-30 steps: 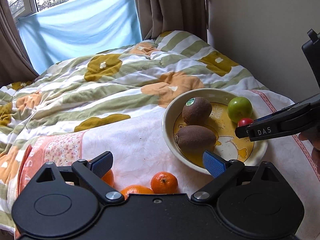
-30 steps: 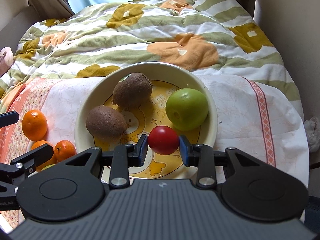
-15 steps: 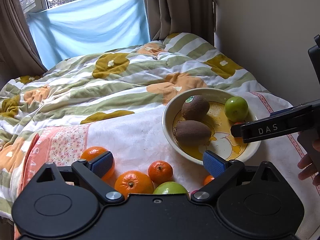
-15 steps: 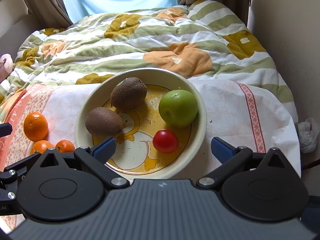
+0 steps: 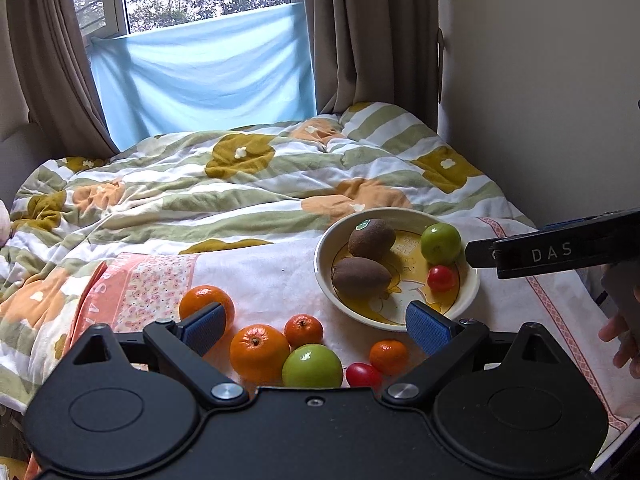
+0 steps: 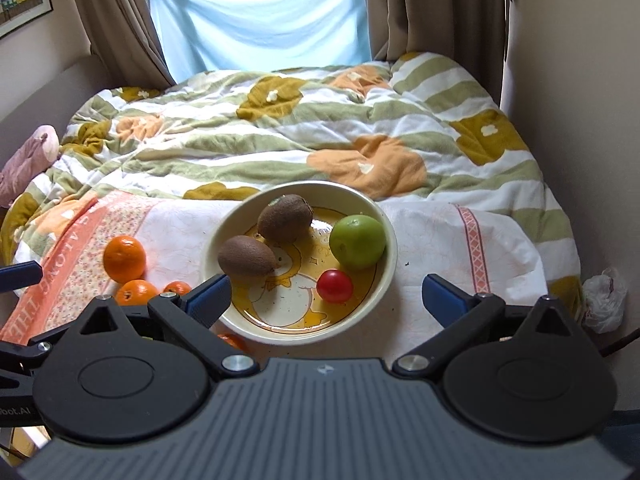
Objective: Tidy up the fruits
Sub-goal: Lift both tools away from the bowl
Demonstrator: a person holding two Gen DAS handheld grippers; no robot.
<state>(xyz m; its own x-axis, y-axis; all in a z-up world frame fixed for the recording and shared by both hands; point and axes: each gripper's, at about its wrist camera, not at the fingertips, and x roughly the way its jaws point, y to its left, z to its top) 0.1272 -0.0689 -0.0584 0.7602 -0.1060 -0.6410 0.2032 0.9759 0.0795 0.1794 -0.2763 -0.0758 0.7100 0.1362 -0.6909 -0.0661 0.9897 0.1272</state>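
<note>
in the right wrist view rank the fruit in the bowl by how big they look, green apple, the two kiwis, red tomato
1. green apple
2. the two kiwis, far and near, look alike, so no ranking between them
3. red tomato, clearly smallest

All sit close together in the bowl, so nearness matters little.
</note>
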